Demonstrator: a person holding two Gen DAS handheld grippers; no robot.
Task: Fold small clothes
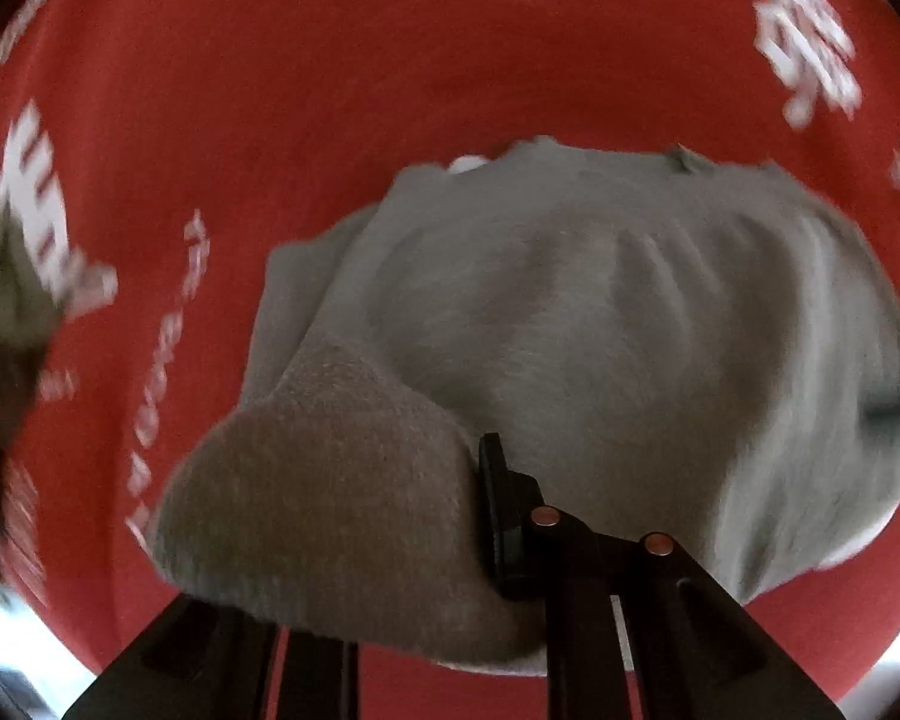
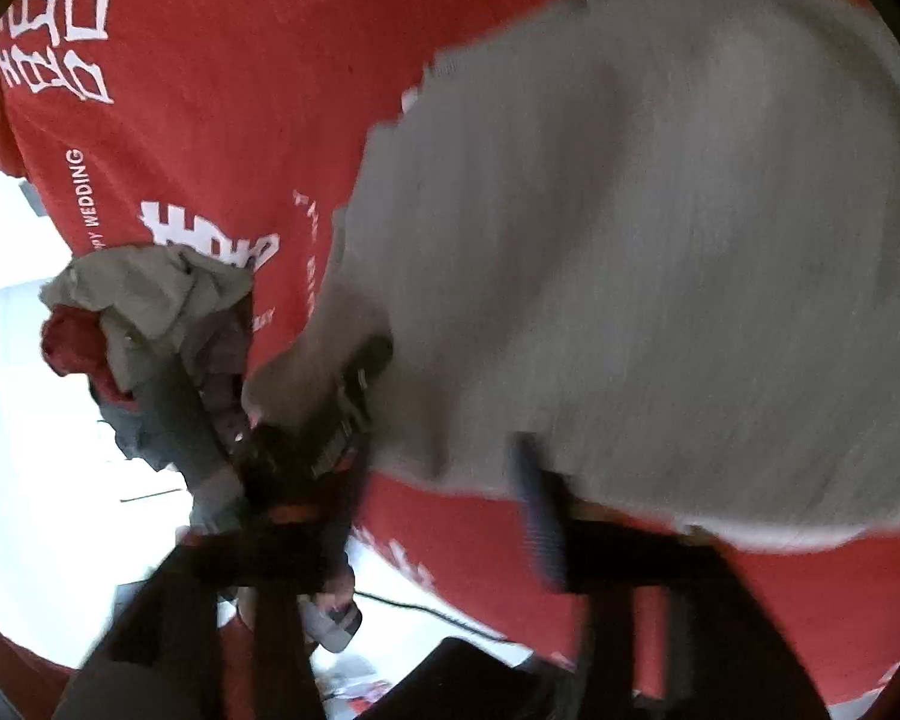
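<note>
A small grey garment [image 1: 600, 324] lies on a red cloth [image 1: 270, 90] with white print. My left gripper [image 1: 426, 516] is shut on a thick folded corner of the garment, which covers the left finger; the right finger [image 1: 501, 510] shows black beside the fabric. In the right wrist view the same grey garment [image 2: 660, 240] fills the right side, blurred. My right gripper [image 2: 450, 480] stands at its near edge; one dark finger [image 2: 540, 510] shows against the fabric, and the blur hides whether it grips. The left gripper [image 2: 354, 396] shows there holding the garment's corner.
A pile of crumpled clothes [image 2: 150, 312], olive, red and dark, lies at the left on the red cloth [image 2: 210, 90]. The pile's edge also shows at the far left in the left wrist view [image 1: 0, 300]. A bright white floor [image 2: 30, 420] lies beyond the cloth's edge.
</note>
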